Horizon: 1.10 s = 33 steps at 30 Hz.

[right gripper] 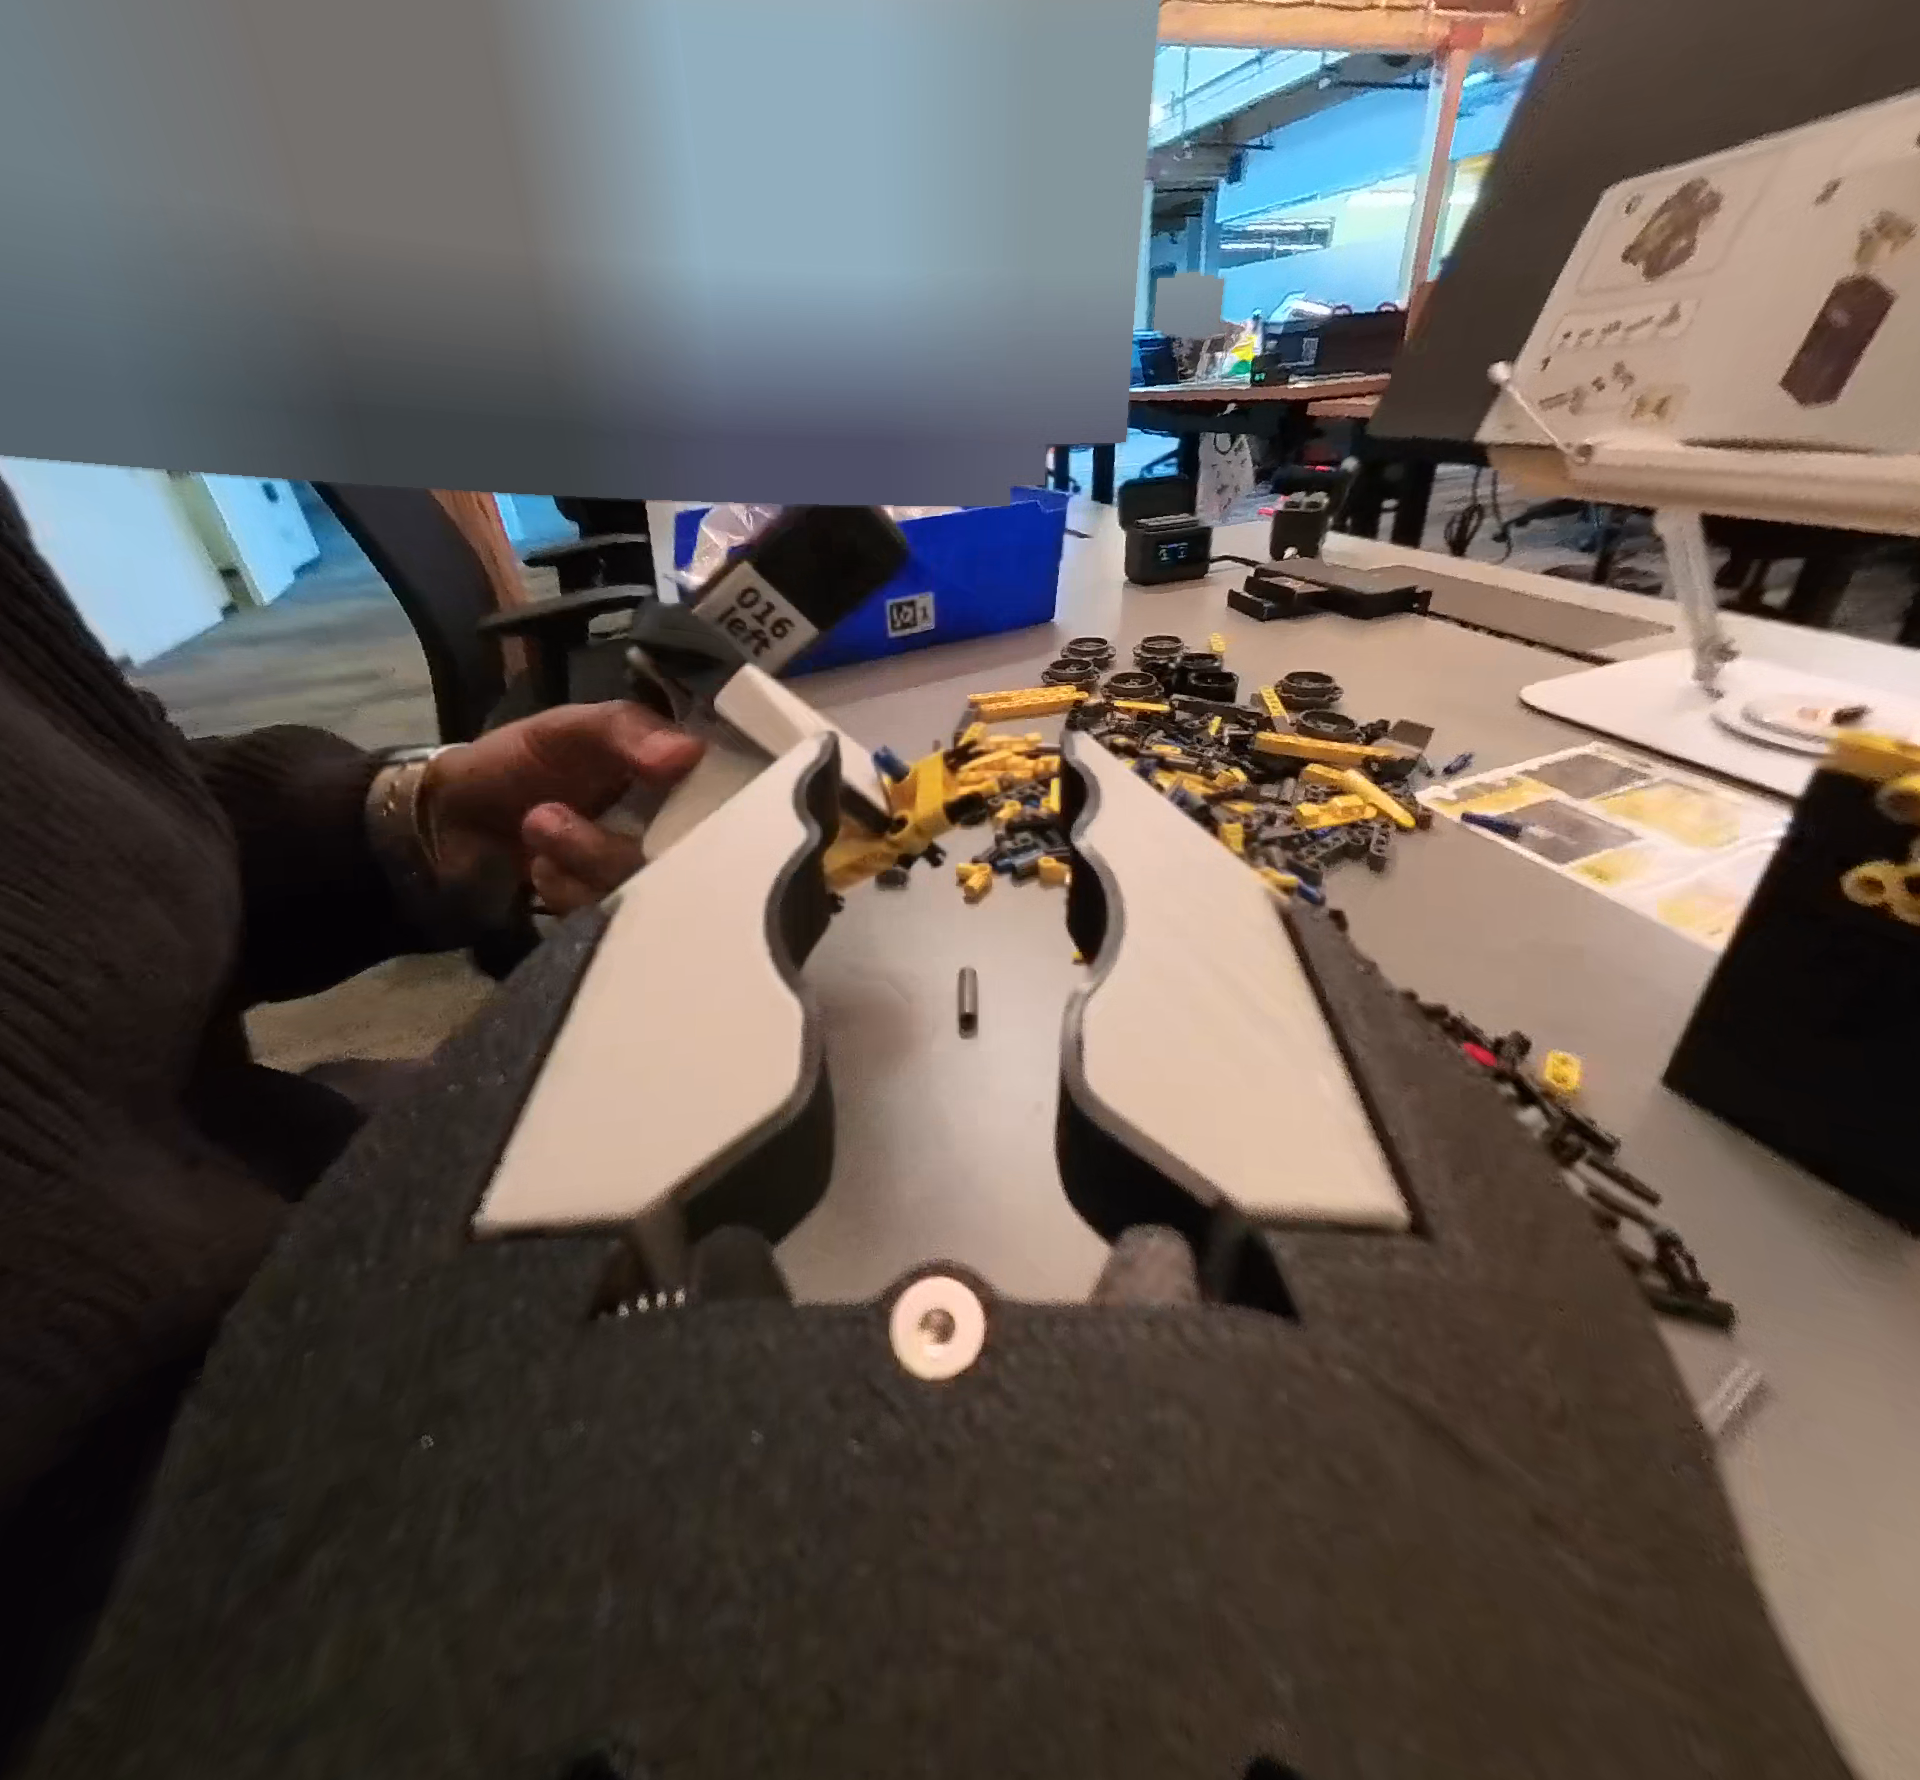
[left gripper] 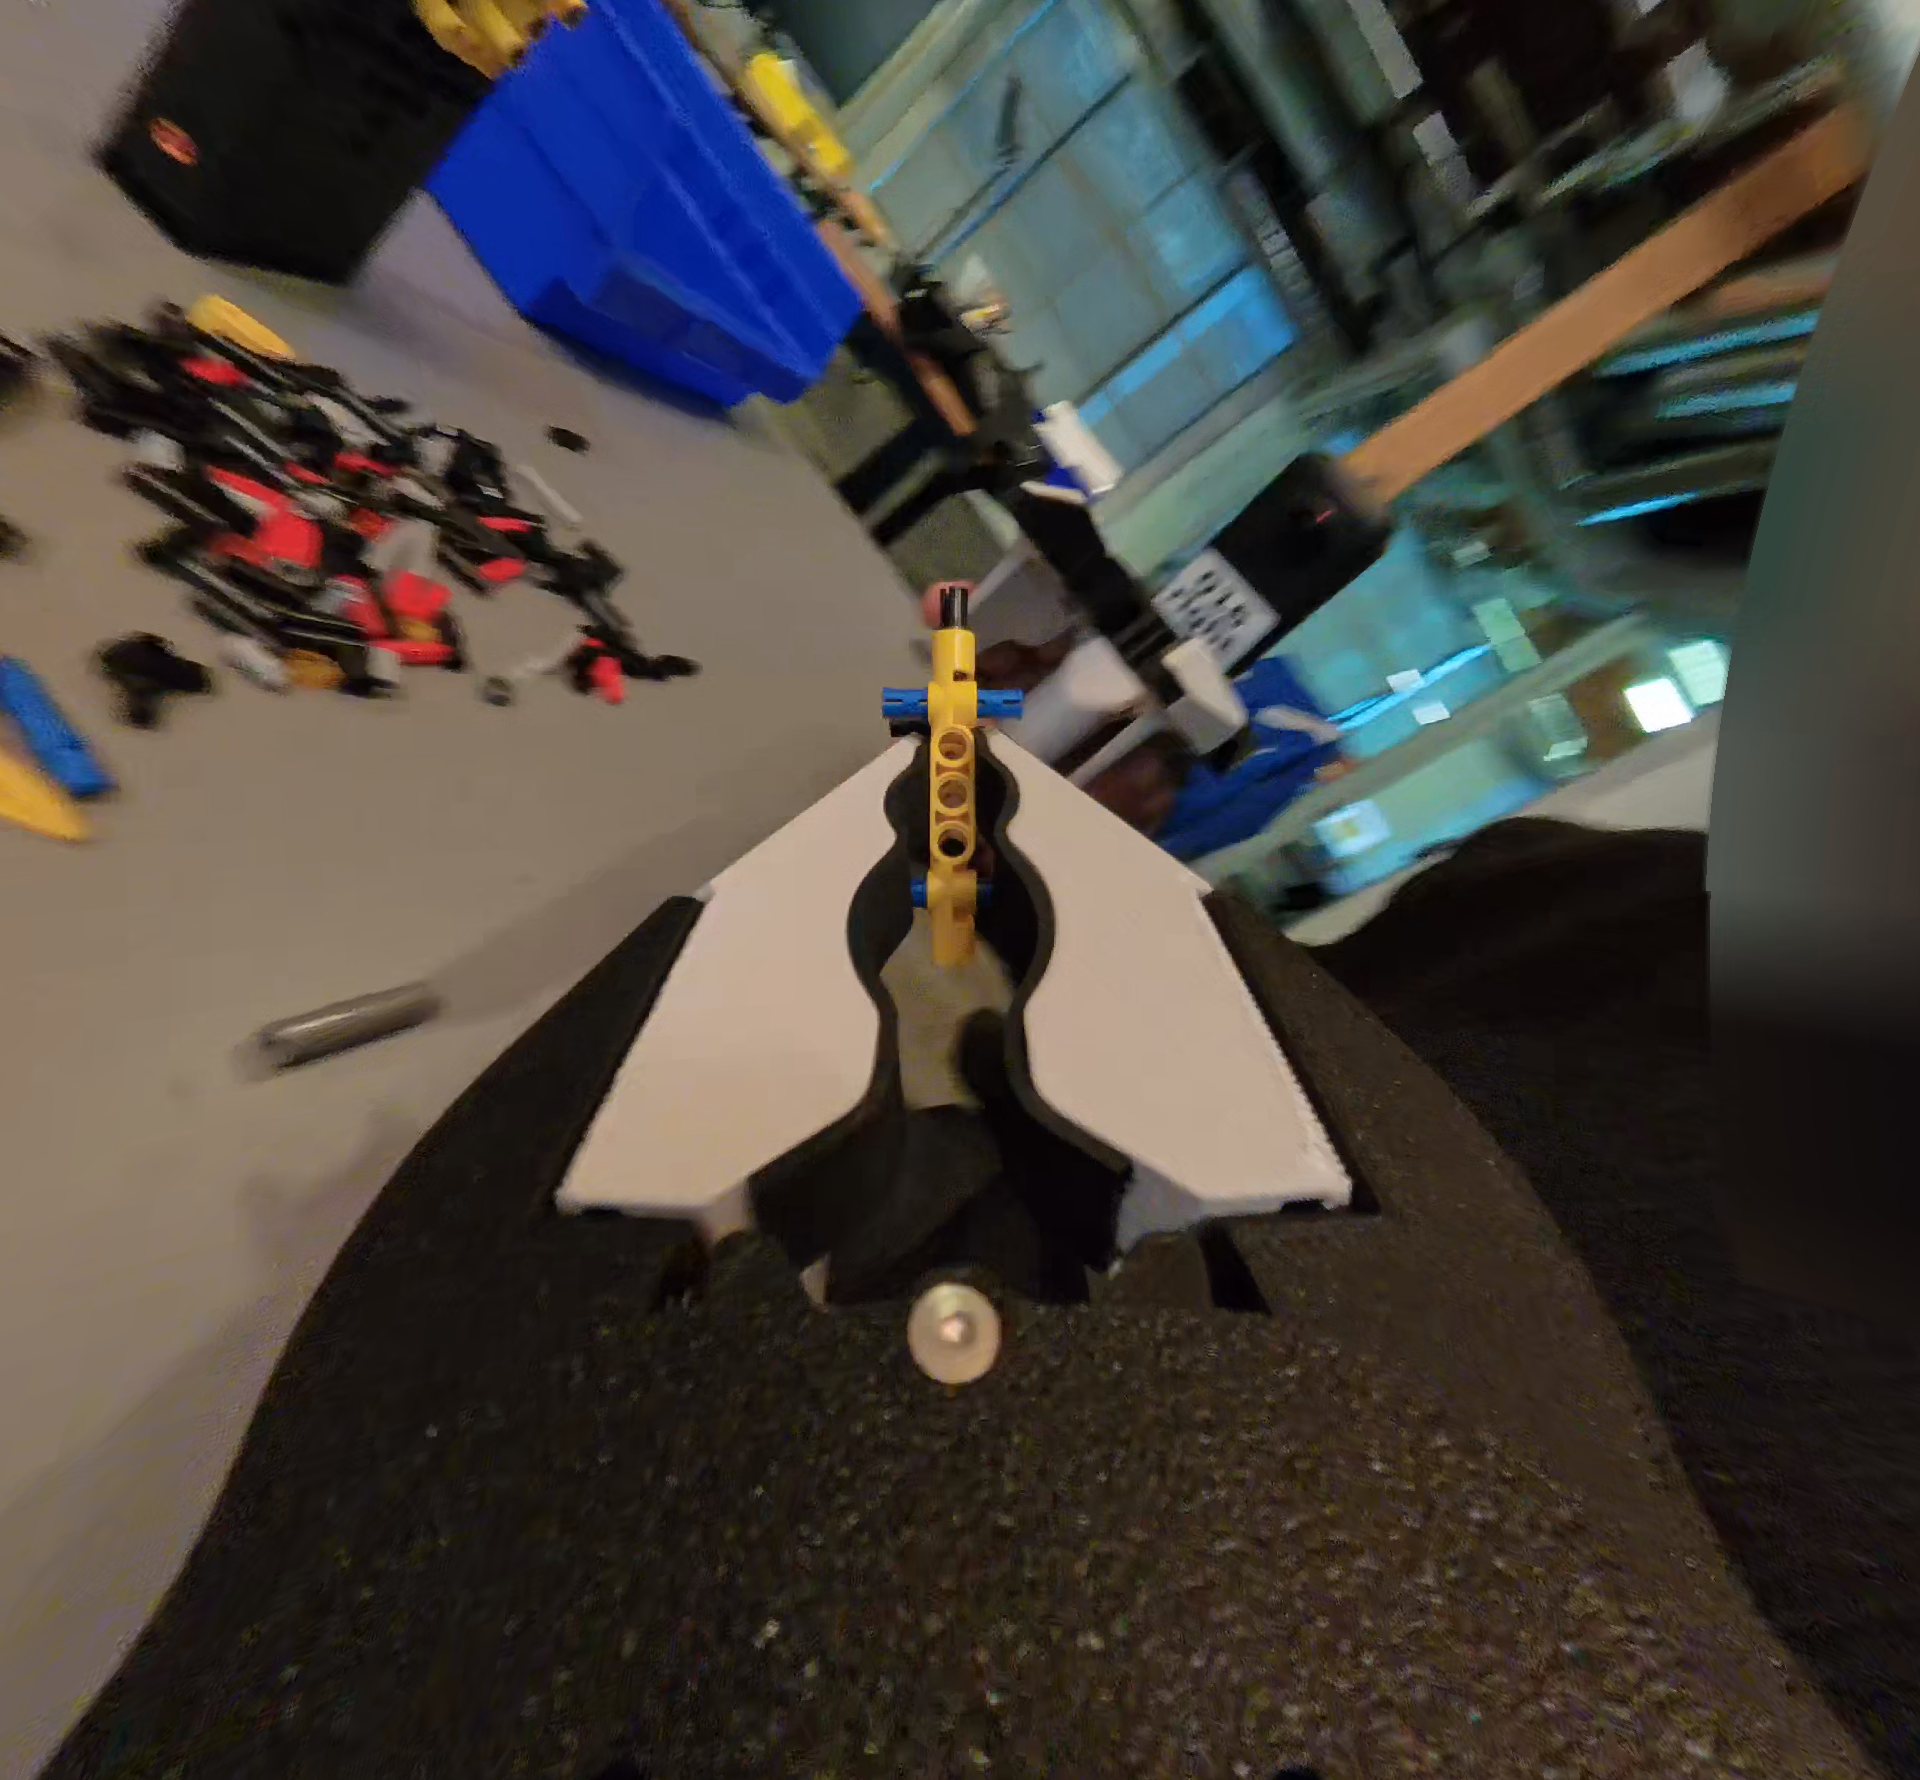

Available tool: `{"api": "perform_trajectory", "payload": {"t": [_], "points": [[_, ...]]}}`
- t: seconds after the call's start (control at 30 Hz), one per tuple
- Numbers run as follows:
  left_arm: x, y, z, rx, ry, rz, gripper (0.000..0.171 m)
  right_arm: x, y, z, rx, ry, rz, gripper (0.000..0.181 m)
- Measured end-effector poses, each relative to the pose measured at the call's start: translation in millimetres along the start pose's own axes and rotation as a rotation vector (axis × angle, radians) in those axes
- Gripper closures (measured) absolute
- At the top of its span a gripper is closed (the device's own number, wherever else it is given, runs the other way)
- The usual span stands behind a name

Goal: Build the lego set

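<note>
One thin yellow perforated plastic beam (left gripper: 953, 816) is all our closed left tongs (left gripper: 951, 743) pinch, so we could twist it loose, while our right tongs (right gripper: 951, 774) gape empty above the small dark pin (right gripper: 967, 1001).

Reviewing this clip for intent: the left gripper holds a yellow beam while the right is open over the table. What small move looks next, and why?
Probably the right gripper lowers onto the small dark pin lying between its open fingers on the grey table. The left gripper is shut on the yellow beam, raised with open holes showing.
</note>
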<state>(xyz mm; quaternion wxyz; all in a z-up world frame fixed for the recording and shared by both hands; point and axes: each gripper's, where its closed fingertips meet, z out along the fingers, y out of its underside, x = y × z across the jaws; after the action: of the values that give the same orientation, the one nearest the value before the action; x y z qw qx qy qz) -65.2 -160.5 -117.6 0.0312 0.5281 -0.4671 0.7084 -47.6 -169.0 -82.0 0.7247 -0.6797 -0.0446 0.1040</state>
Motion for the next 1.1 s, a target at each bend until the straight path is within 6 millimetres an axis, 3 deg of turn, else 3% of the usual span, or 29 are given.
{"api": "perform_trajectory", "payload": {"t": [0.2, 0.33, 0.53, 0.7, 0.97, 1.1], "points": [[-20, 0, -3, -0.076, -0.351, 0.473, 0.165, 1, 15, 1, -0.040, 0.007, 0.061, 0.139], [-16, -4, 0, -0.075, -0.444, 0.687, 0.165, -2, 22, 7, -0.069, 0.005, 0.070, 0.140], [-5, -8, 1, -0.037, -0.518, 0.952, 0.165, -2, 17, 7, -0.043, 0.015, 0.076, 0.140], [-2, -8, 2, -0.039, -0.564, 1.074, 0.165, 0, 9, 2, -0.002, 0.010, 0.098, 0.142], [-3, -6, 5, -0.058, -0.586, 1.154, 0.165, -5, 5, -1, -0.002, -0.043, 0.138, 0.161], [-3, -3, 6, -0.066, -0.575, 1.154, 0.165, -7, 6, -2, -0.028, -0.071, 0.175, 0.161]]}}
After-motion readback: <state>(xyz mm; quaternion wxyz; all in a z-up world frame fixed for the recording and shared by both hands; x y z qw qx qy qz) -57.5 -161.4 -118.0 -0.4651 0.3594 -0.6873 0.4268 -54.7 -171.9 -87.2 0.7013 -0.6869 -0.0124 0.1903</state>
